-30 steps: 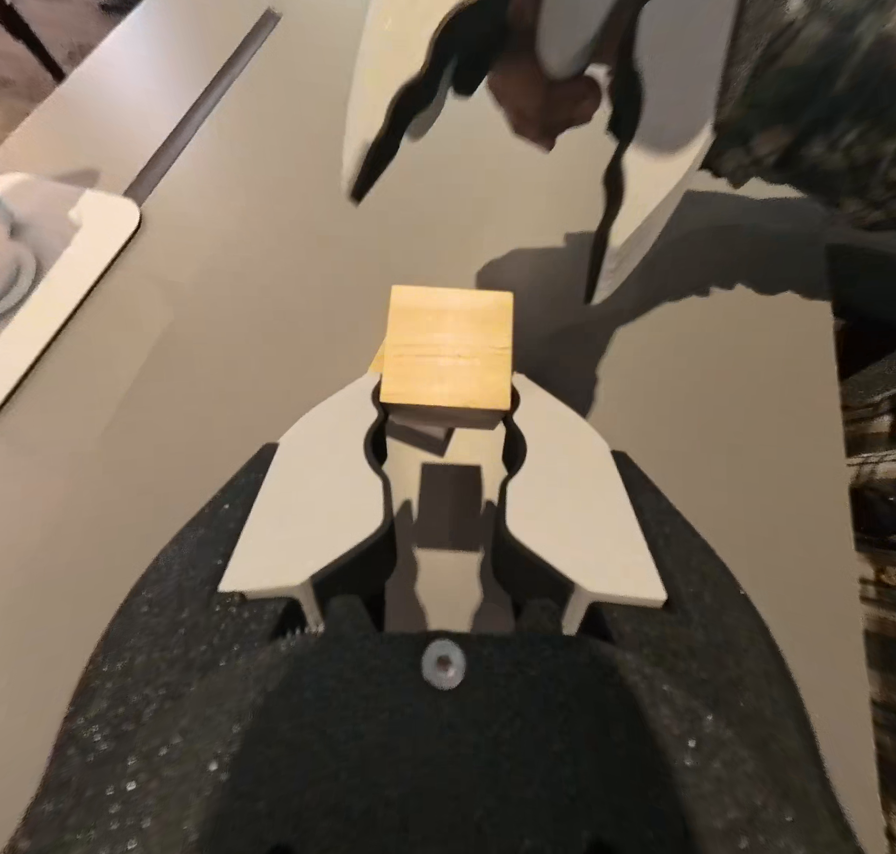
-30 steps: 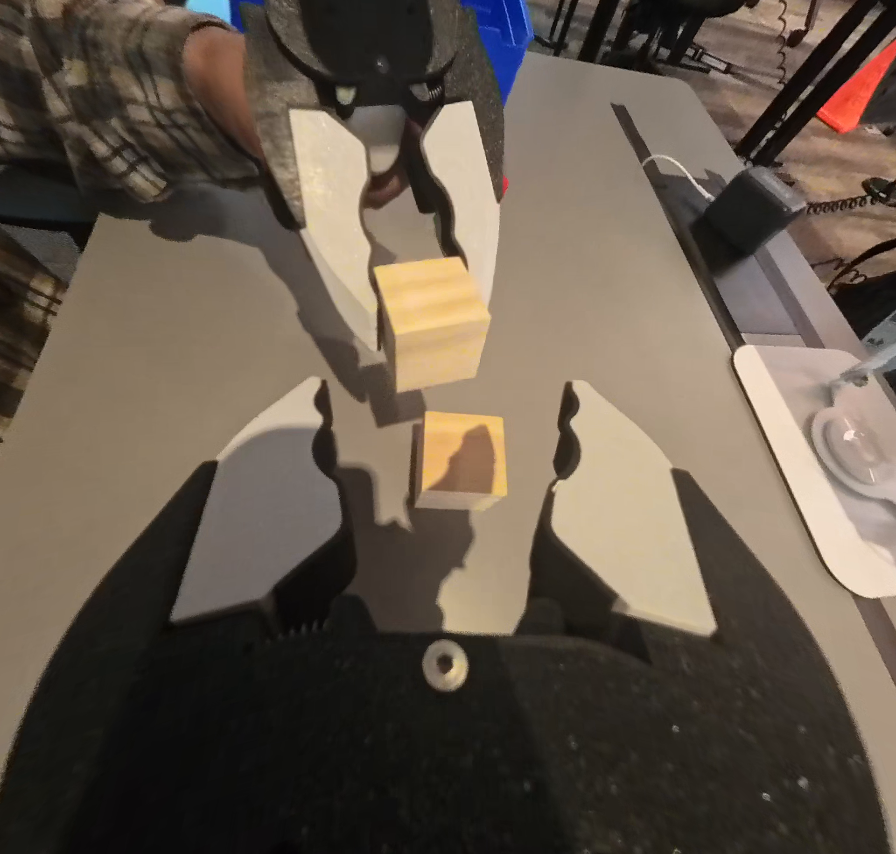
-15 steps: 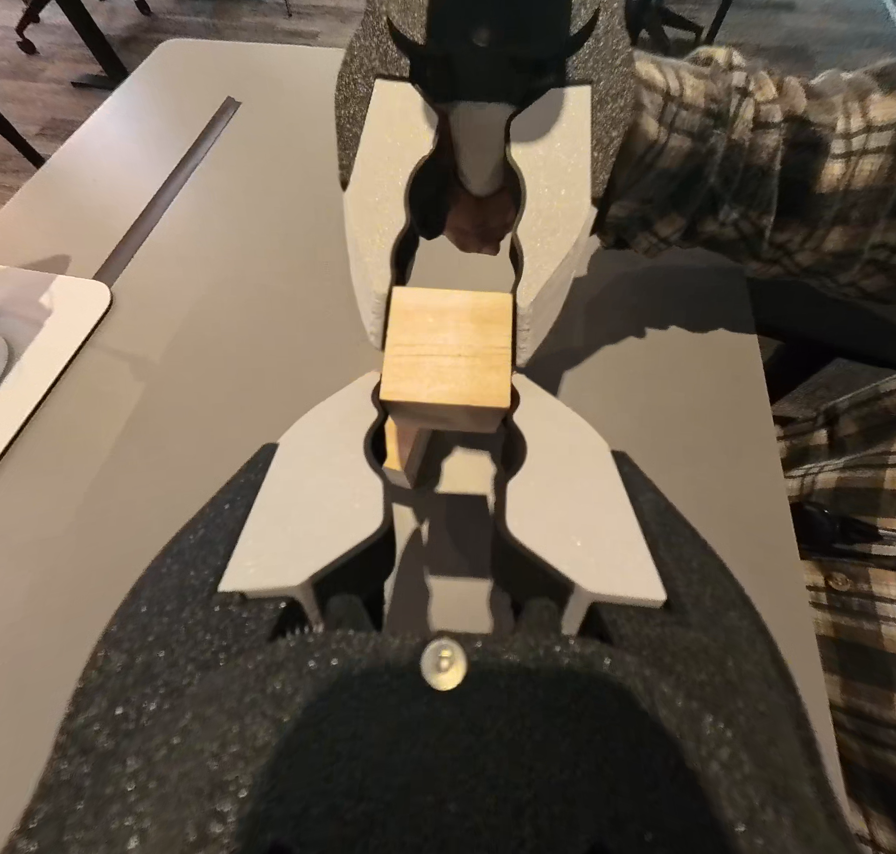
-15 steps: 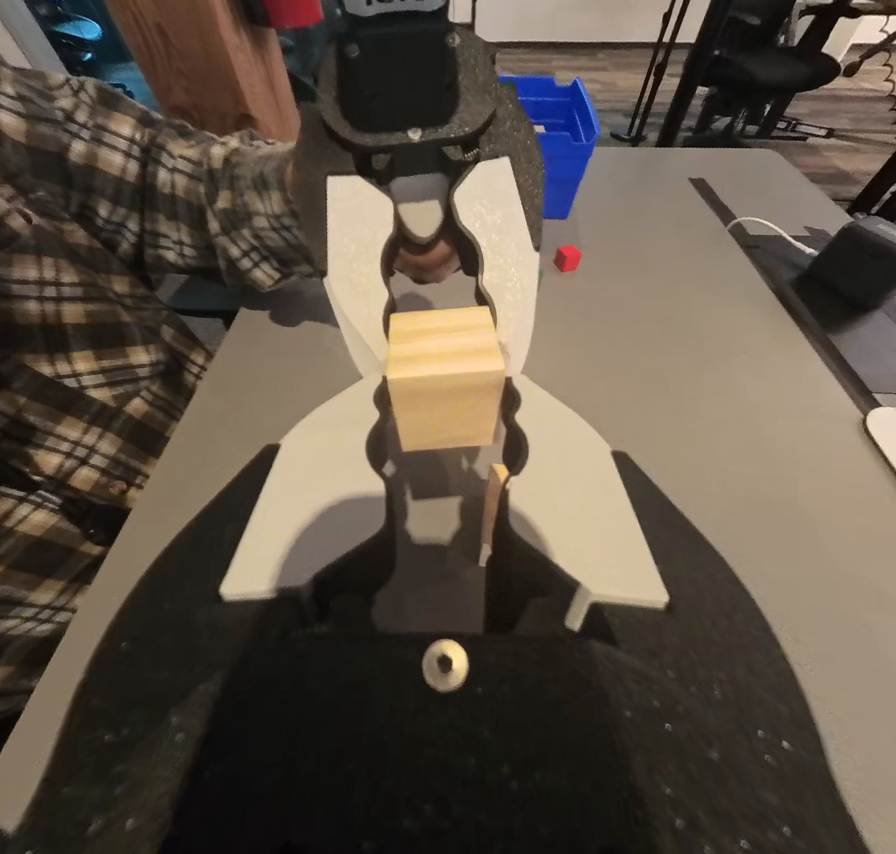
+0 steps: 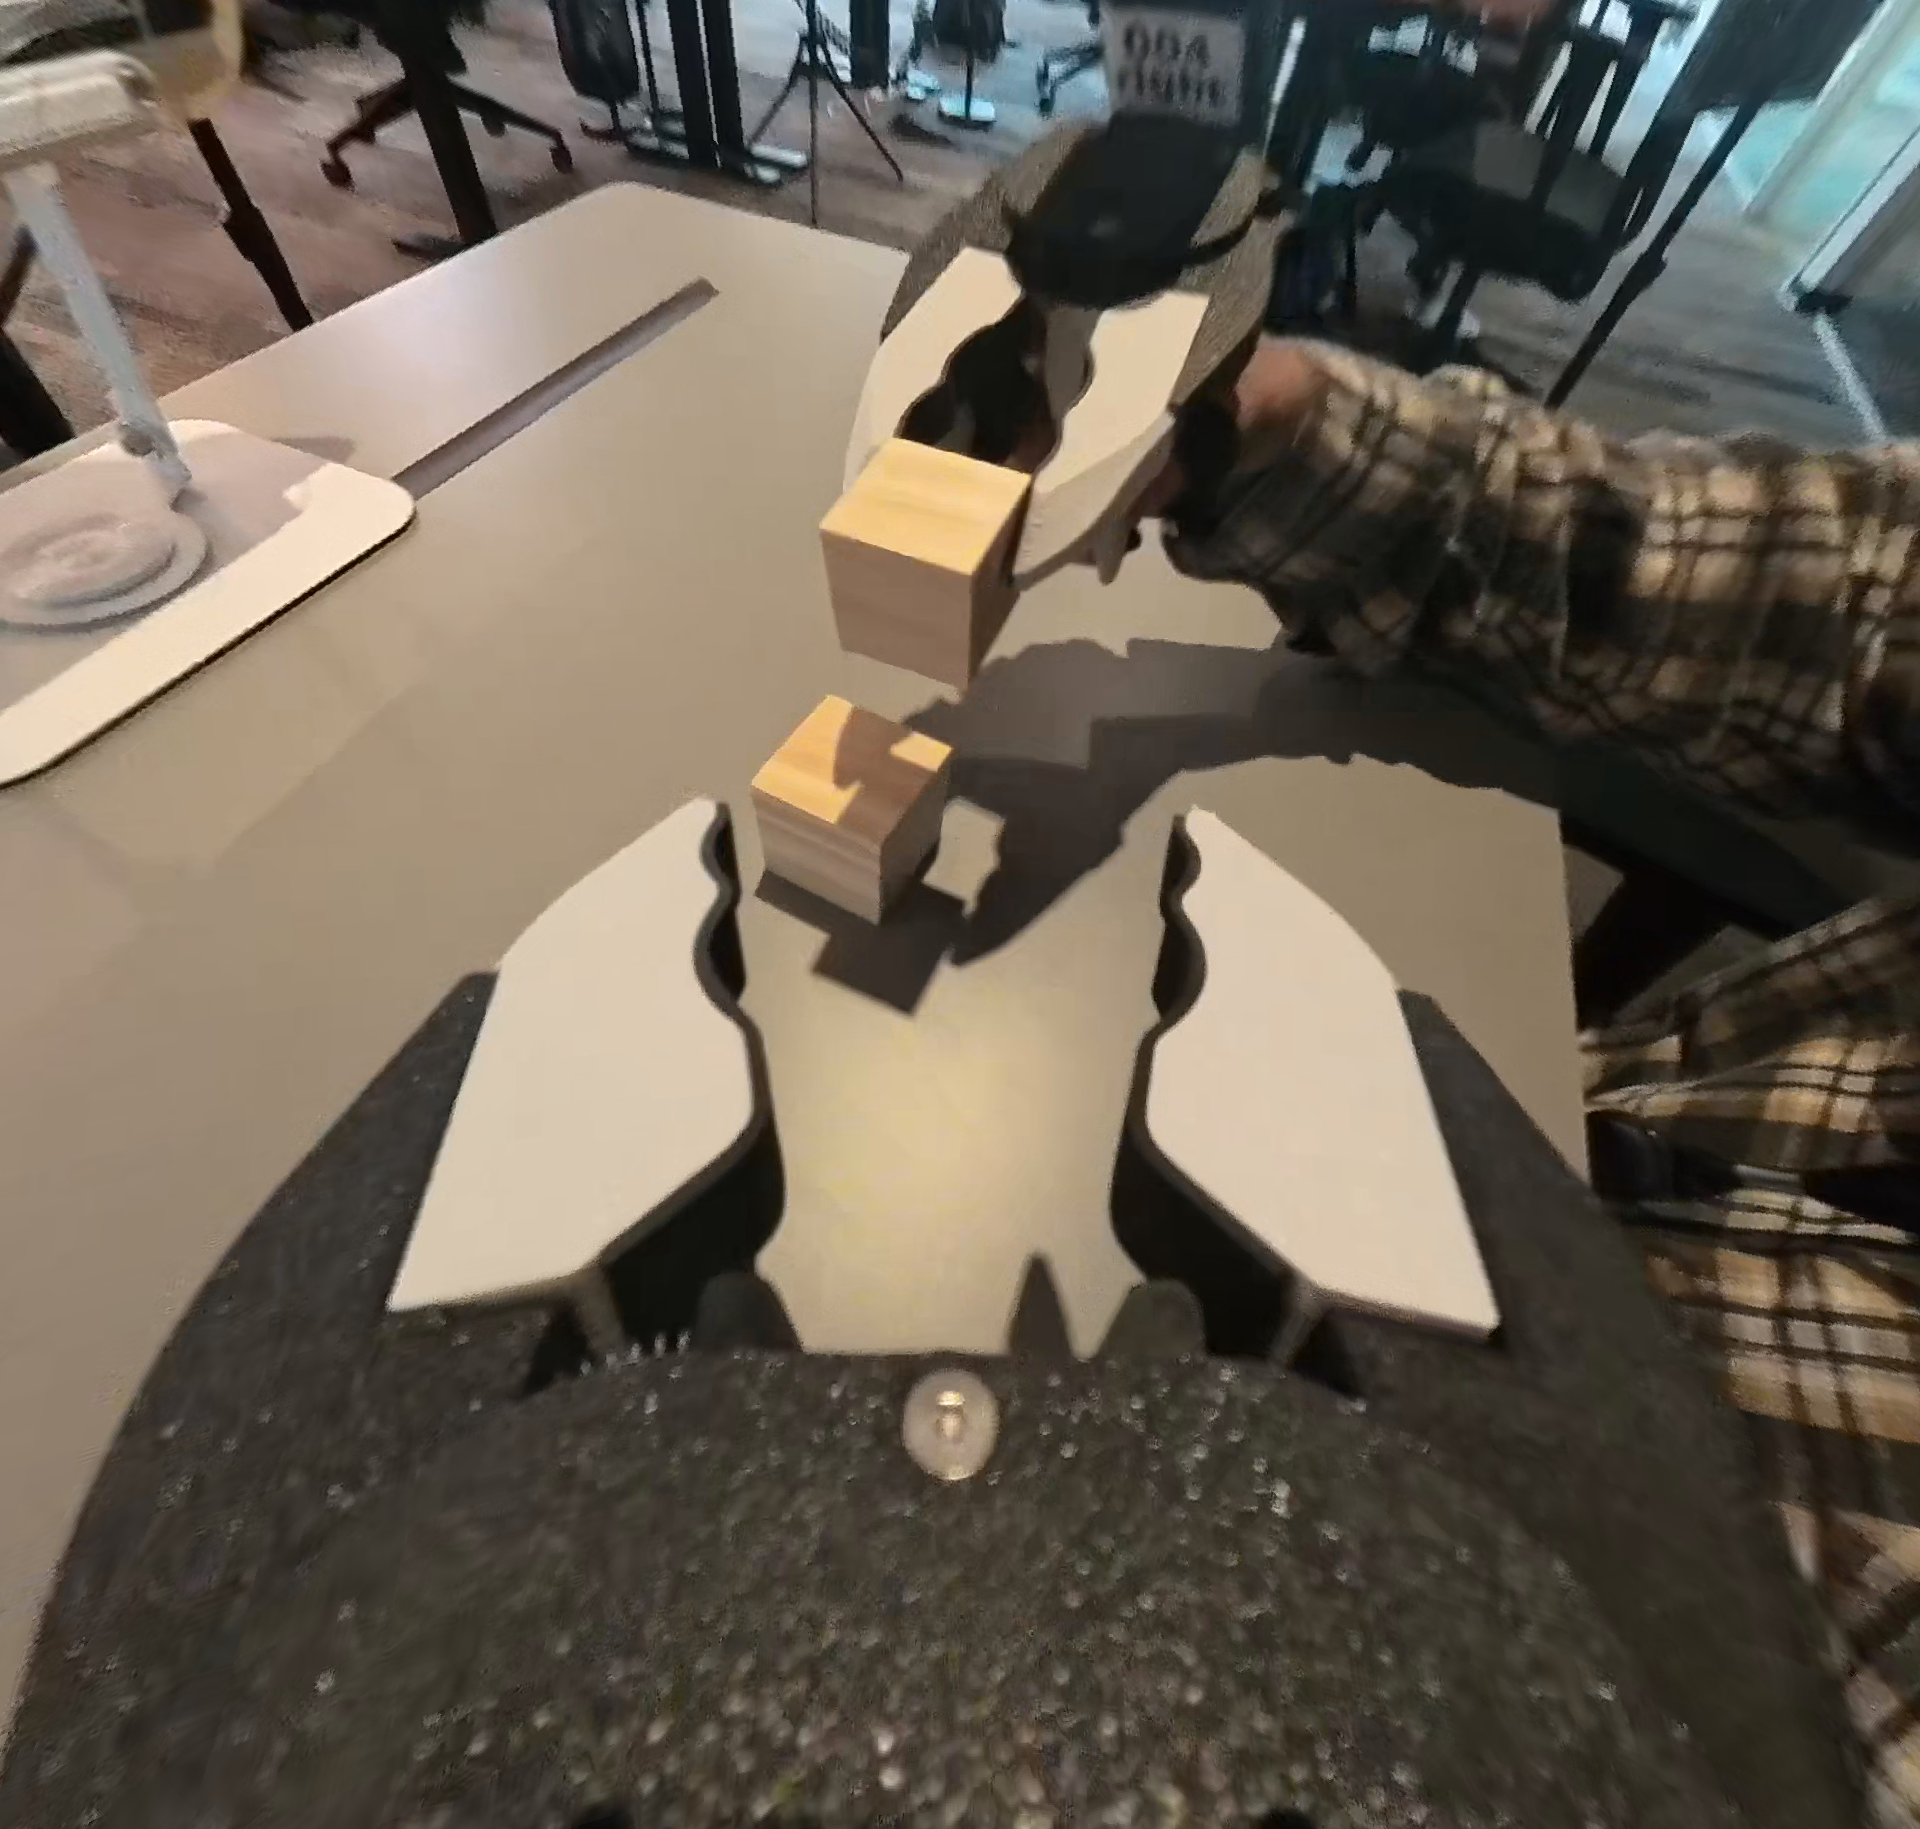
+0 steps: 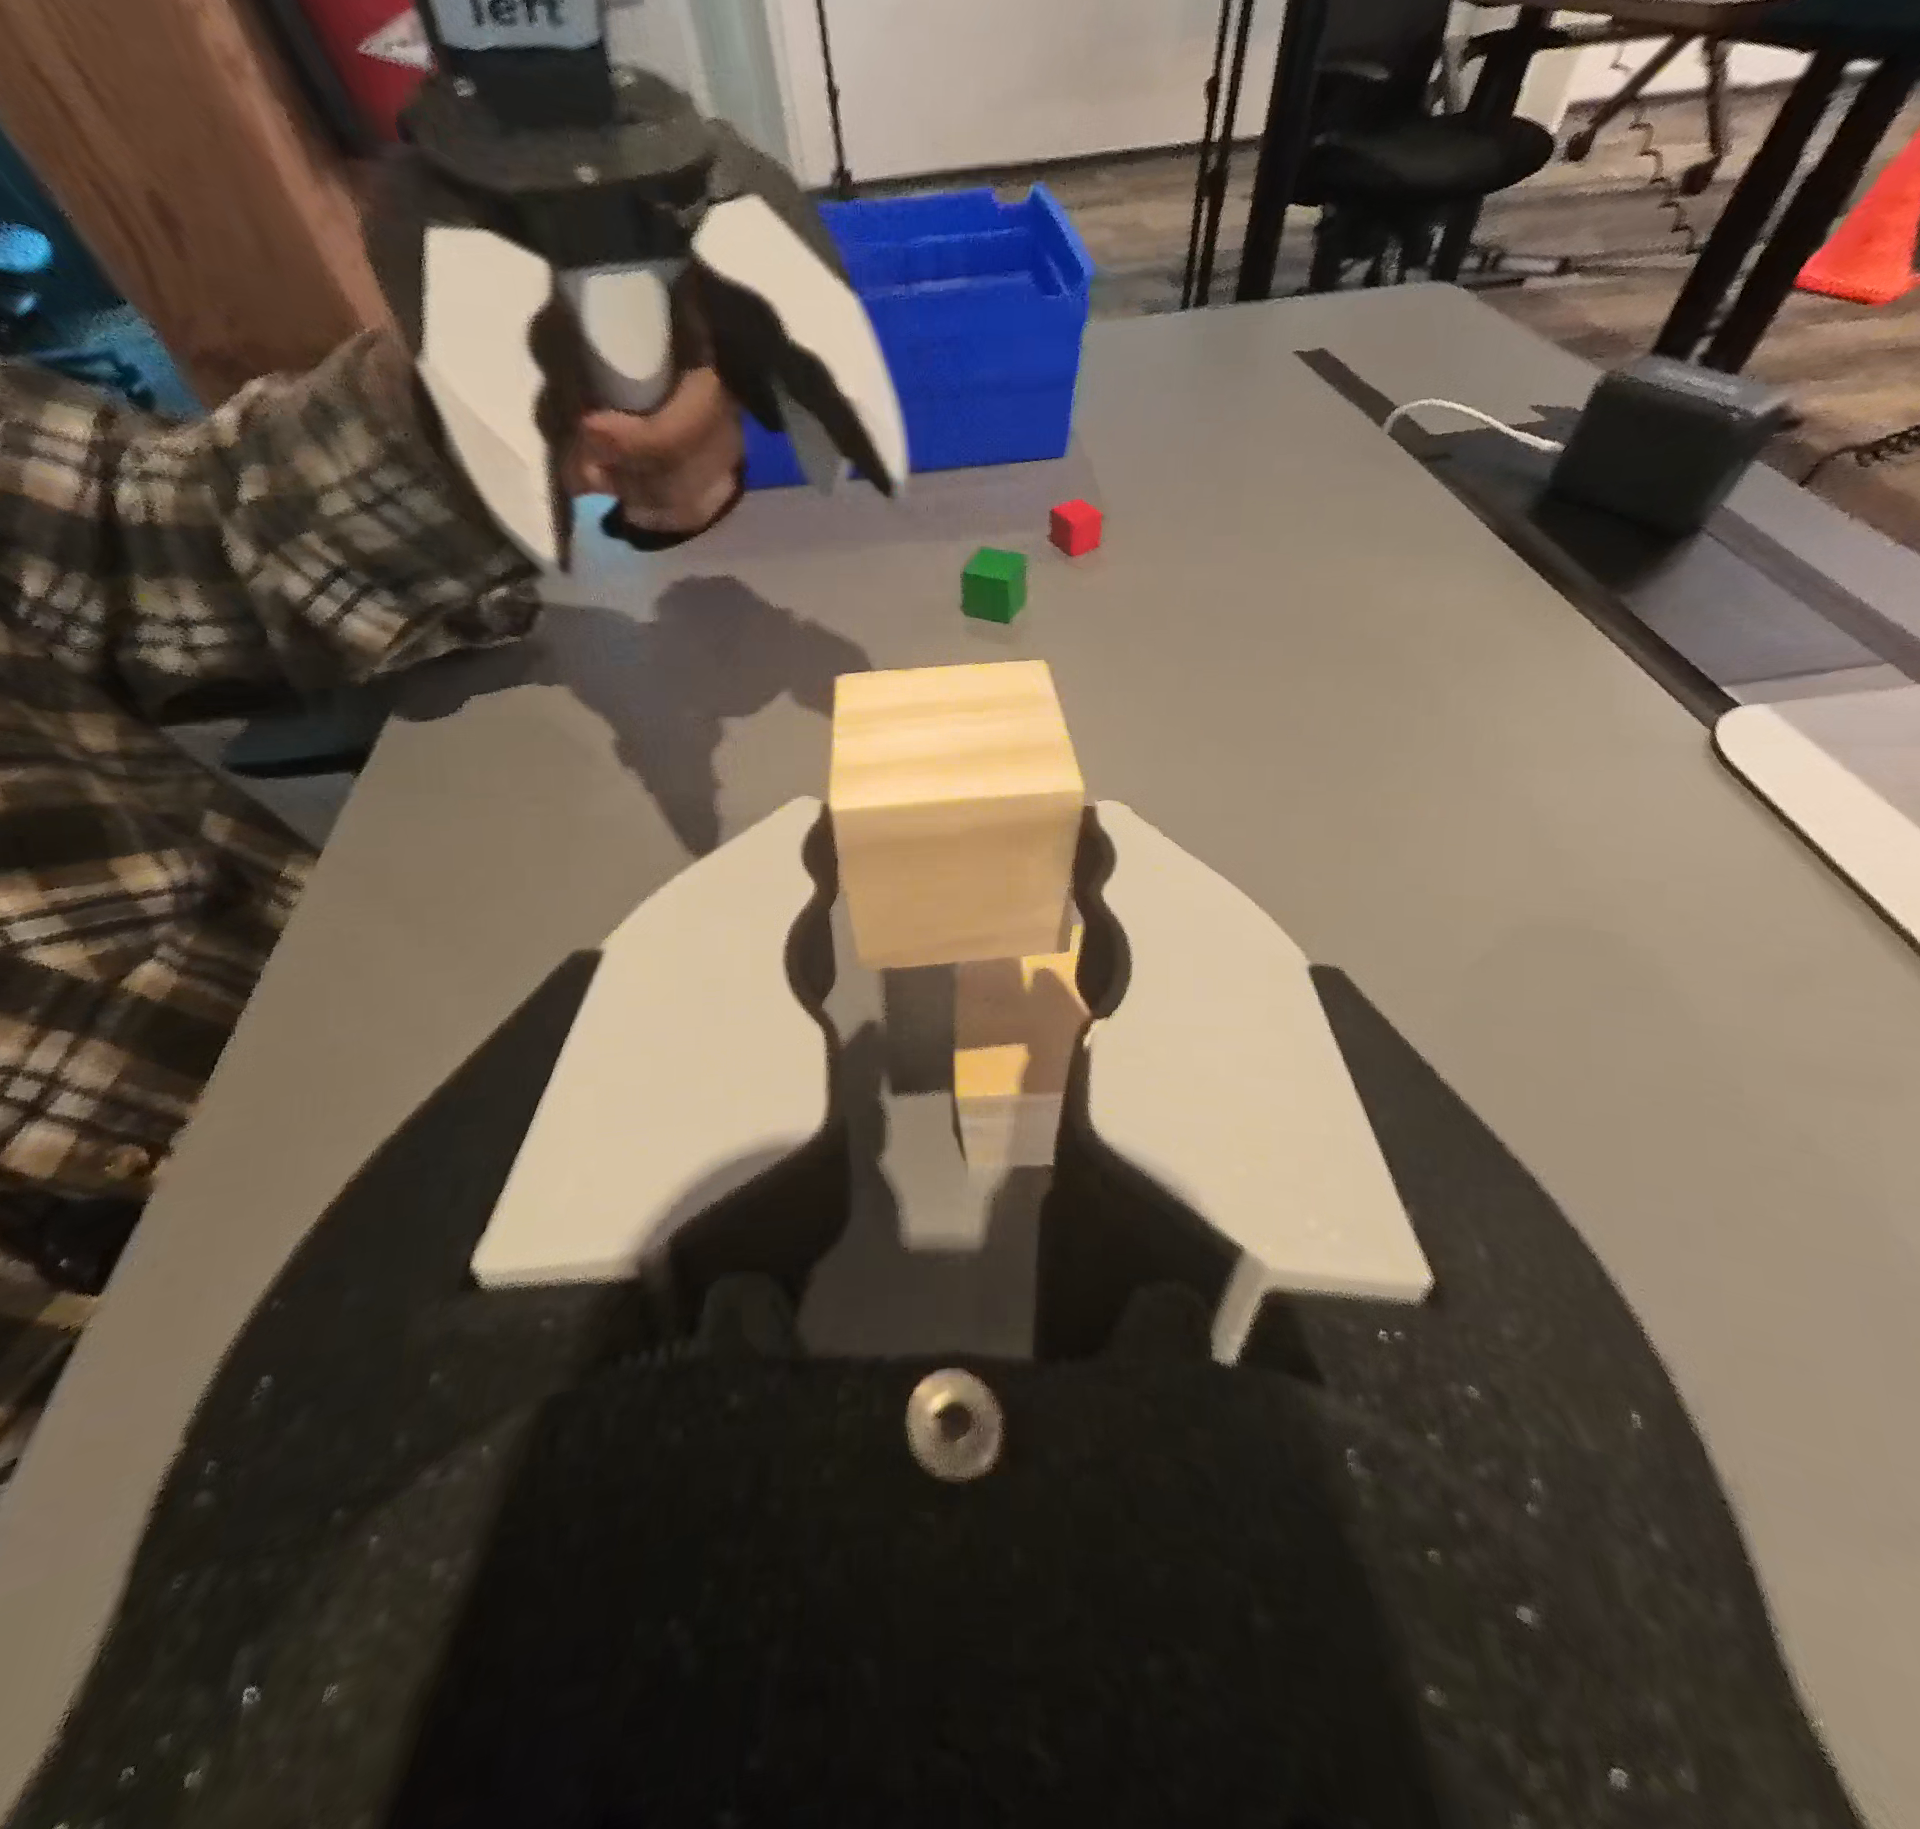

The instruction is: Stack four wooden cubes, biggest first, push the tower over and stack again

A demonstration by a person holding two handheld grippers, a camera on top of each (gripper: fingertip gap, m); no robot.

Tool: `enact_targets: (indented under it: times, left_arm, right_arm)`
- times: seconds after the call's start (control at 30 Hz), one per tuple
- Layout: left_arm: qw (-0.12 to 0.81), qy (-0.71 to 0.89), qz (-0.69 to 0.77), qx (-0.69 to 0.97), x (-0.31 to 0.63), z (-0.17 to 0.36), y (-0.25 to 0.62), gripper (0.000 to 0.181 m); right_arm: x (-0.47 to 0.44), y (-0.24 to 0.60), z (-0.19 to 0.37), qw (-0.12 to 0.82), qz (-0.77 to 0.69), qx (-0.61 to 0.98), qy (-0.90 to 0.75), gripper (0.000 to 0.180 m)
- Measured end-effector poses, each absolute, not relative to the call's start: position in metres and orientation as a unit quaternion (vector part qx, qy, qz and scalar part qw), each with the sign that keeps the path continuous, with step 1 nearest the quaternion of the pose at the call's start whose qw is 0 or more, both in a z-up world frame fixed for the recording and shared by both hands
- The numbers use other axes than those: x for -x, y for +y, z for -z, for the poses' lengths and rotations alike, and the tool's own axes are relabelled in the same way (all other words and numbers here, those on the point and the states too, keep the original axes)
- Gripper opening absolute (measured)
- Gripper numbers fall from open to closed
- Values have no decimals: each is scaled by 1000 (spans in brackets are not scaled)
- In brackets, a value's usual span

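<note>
My right gripper (image 6: 956, 829) is shut on a large light wooden cube (image 6: 951, 803) and holds it in the air above the grey table (image 6: 1351, 792). Both pads press its sides. In the left wrist view the right gripper (image 5: 945, 491) carries this cube (image 5: 920, 574) above and beyond a smaller wooden cube (image 5: 847, 808) that stands on the table. The smaller cube also shows under the held one in the right wrist view (image 6: 1013, 1036). My left gripper (image 5: 948, 834) is wide open and empty, just short of the smaller cube. It also shows raised at the far left in the right wrist view (image 6: 717, 517).
A small green cube (image 6: 992, 584) and a small red cube (image 6: 1073, 527) lie farther back on the table, before a blue bin (image 6: 966, 325). A white pad with a lamp base (image 5: 208, 574) lies at one side, near a dark box (image 6: 1662, 449). A plaid sleeve (image 5: 1558, 574) reaches in. The left gripper's tips are roughly 10 centimeters from the right gripper's.
The large cube passed from my left gripper to my right. The right closed on it while the left still held it, then the left opened wide and drew back.
</note>
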State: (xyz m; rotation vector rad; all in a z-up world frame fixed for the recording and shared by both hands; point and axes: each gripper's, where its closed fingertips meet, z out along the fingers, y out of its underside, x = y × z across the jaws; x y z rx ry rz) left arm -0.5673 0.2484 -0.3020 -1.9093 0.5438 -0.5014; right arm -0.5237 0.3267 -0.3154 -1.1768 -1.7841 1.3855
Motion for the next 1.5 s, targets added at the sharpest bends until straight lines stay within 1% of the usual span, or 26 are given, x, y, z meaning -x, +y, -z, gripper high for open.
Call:
enact_targets:
  times: [0.1, 0.27, 0.5, 0.93, 1.5]
  left_arm:
    - [540, 199, 219, 788, 575, 303, 230, 73]
    - [544, 175, 201, 796, 590, 312, 209, 72]
    - [544, 150, 199, 801, 604, 322, 202, 71]
    - [542, 150, 199, 802, 607, 328, 203, 70]
    - [540, 150, 201, 803, 606, 332, 202, 69]
  right_arm:
    - [524, 332, 327, 304, -530, 451, -651, 43]
    - [526, 336, 344, 303, -535, 461, -640, 44]
    - [536, 339, 360, 300, -528, 466, -644, 44]
    - [541, 341, 372, 303, -520, 467, -648, 44]
    - [539, 340, 378, 279, -528, 465, -653, 44]
